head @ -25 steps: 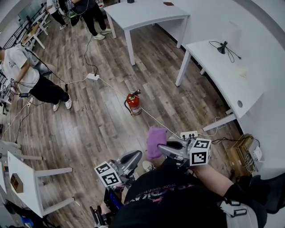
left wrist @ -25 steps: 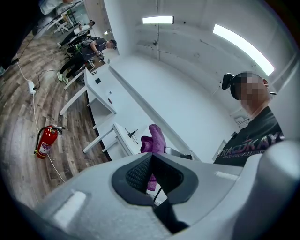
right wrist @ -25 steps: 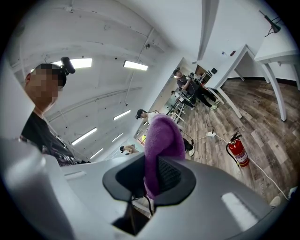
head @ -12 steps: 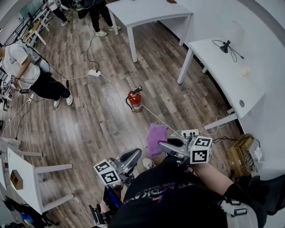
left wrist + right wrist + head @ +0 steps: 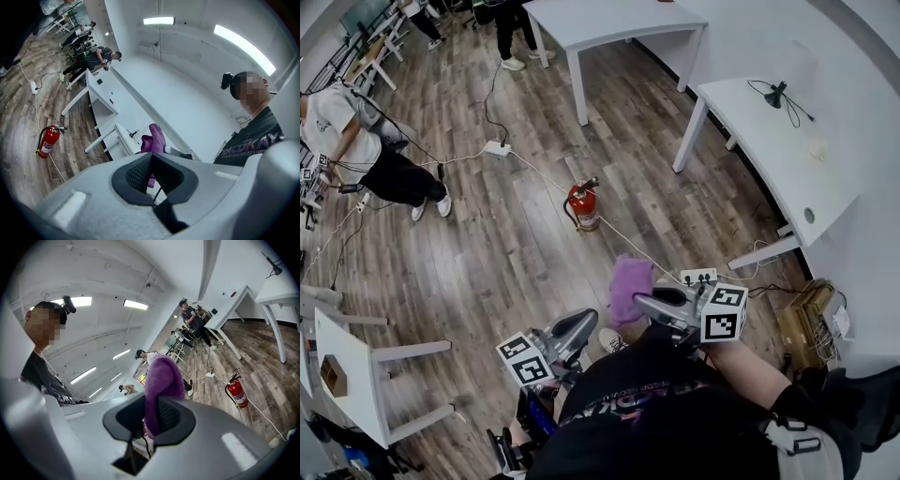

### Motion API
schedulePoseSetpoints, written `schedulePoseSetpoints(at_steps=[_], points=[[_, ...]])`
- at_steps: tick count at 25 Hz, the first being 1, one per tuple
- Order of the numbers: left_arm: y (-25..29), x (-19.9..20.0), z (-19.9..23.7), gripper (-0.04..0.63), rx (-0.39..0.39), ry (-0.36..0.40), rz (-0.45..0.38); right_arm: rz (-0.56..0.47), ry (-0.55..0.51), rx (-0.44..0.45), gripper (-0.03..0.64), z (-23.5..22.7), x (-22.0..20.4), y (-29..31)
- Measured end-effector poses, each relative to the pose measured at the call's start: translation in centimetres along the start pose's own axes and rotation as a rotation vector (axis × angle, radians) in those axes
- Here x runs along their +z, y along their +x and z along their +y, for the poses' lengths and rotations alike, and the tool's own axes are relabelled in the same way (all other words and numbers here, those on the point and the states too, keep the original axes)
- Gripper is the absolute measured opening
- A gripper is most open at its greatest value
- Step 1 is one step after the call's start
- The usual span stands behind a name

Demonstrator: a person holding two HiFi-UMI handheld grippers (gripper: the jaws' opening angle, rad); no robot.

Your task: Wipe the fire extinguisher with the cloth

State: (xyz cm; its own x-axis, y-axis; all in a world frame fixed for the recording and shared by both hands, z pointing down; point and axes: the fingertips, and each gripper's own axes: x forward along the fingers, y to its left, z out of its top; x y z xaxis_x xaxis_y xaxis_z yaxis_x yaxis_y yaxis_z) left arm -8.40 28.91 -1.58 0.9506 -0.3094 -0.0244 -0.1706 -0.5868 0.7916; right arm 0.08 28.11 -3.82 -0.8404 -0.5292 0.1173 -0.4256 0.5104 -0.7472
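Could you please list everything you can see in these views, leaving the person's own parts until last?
fire extinguisher: one, red, upright on the wooden floor, centre.
cloth: one, purple, clamped in the right gripper.
tables: at least three, white, at the top, right and lower left.
power strips: two, white, on the floor.
bystanders: two, dark trousers, at the left edge and the top edge.
left gripper: one, grey, shut and empty, lower centre.
right gripper: one, grey, shut on the cloth.

I see a soft, fuzzy purple cloth (image 5: 630, 287). The fire extinguisher (image 5: 584, 207) looks like shiny red metal. The floor (image 5: 506, 272) is dull brown wood. The bench (image 5: 787, 150) is smooth and white. My right gripper (image 5: 151, 401) is matt grey plastic with bumpy black fingers (image 5: 169, 414)
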Motion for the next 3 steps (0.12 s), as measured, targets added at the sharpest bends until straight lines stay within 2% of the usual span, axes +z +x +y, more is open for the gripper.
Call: schedulePoseSetpoints(at_steps=[3], points=[[0.11, 0.01, -0.01, -0.002, -0.002, 0.0, 0.001, 0.002, 0.001, -0.002, 0.055, -0.04, 0.01, -0.05]])
